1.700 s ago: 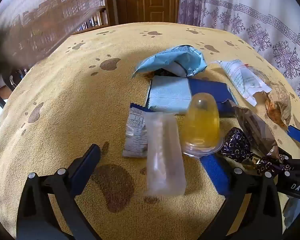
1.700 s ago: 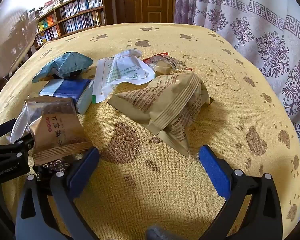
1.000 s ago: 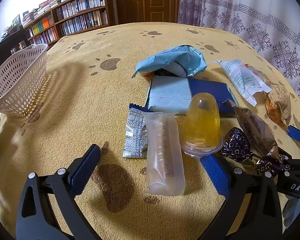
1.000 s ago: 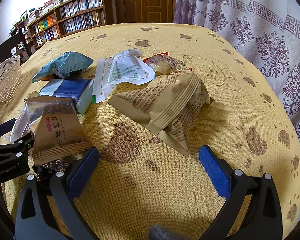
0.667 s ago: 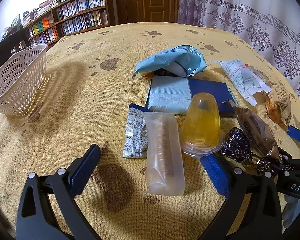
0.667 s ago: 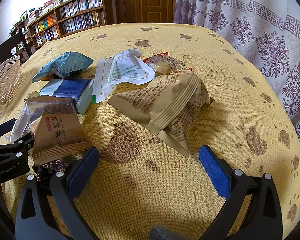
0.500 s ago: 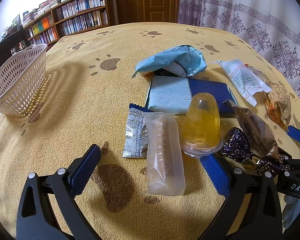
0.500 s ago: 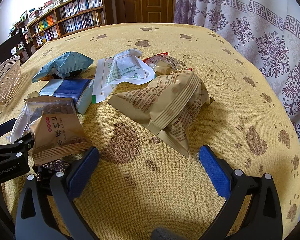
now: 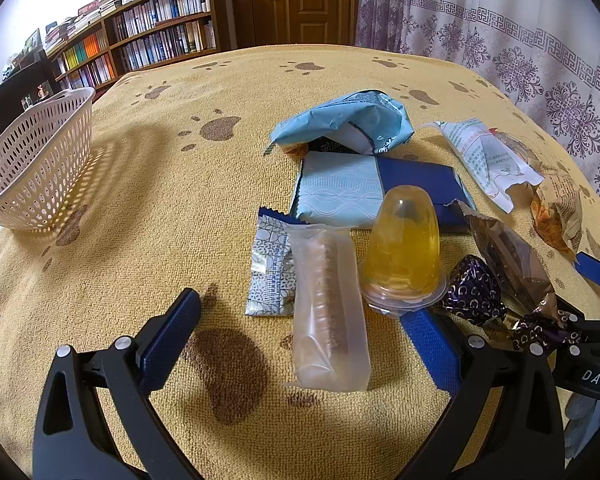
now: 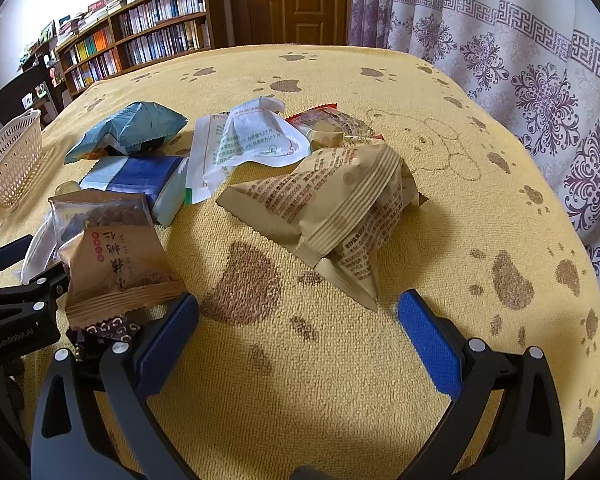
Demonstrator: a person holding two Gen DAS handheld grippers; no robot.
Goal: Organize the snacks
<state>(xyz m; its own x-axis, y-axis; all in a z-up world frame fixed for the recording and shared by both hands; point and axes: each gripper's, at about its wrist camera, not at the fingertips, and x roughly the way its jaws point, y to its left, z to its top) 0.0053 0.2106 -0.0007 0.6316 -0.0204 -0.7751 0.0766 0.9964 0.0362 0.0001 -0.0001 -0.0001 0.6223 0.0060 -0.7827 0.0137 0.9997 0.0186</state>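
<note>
Snacks (image 9: 332, 312) unmoved vs earlier; white basket (image 9: 32, 168) now on cloth; both grippers' fingers (image 9: 172, 332) released, empty.

Home room: bookshelves (image 9: 140, 48), wooden door (image 9: 304, 0), patterned curtains (image 10: 520, 60).

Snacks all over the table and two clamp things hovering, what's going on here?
A person holds a two-finger gripper in each hand, and both are open and empty. The left gripper points at a clear-wrapped bar and a yellow jelly cup. The right gripper faces a tan bag. A white basket stands empty at the far left of the table, apart from the pile. No snack has been picked up or put in it yet.
</note>
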